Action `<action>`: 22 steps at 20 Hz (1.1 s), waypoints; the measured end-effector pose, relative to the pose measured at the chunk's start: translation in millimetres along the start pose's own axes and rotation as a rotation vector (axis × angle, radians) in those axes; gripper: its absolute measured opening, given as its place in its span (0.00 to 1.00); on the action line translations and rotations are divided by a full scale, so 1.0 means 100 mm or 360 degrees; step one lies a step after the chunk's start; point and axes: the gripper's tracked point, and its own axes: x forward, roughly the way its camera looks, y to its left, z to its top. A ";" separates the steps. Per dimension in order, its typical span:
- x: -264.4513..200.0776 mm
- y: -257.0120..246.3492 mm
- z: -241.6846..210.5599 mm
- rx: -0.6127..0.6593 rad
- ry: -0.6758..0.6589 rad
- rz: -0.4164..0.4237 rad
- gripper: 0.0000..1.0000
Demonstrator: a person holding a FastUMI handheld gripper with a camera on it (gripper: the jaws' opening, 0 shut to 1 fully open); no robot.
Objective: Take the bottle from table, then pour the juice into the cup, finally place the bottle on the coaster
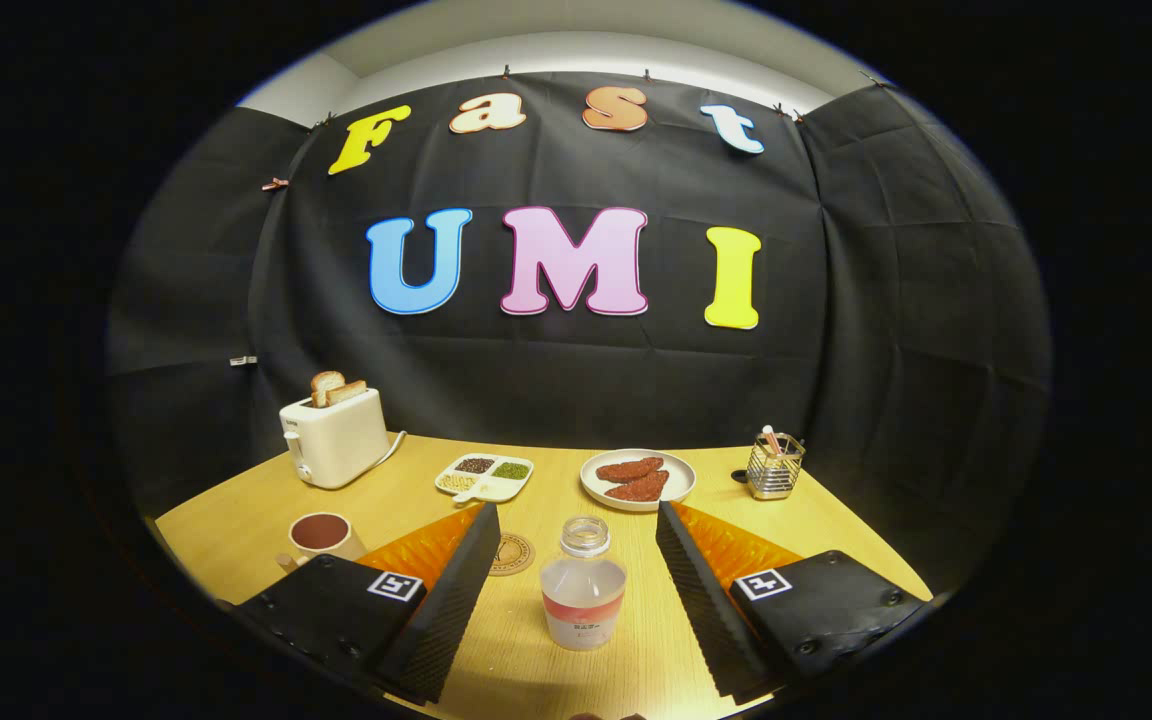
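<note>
Out across the wooden table I see a cream toaster at the far left, two slices of toast poking up from its slots. Right of it sits a white divided dish of seeds and grains, then a round plate carrying two reddish-brown pieces, and furthest right a wire holder with sticks inside.

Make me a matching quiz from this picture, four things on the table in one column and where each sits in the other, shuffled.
Things:
1. bottle
2. cup
3. coaster
4. toaster

Places:
A. holds two bread slices
B. between the open claw fingers, untouched
C. flat on the table, left of the bottle
D. near the left finger, filled with dark drink

Pairs: 1-B, 2-D, 3-C, 4-A
</note>
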 end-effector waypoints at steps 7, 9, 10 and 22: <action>0.28 -0.05 -0.32 -0.0039 0.0036 -0.0020 0.97; 0.34 -0.05 -0.40 -0.0027 0.0050 -0.0013 0.97; 0.36 -0.03 -0.46 -0.0021 0.0062 -0.0001 0.97; 0.54 -0.01 -0.82 0.0015 0.0133 0.0009 0.97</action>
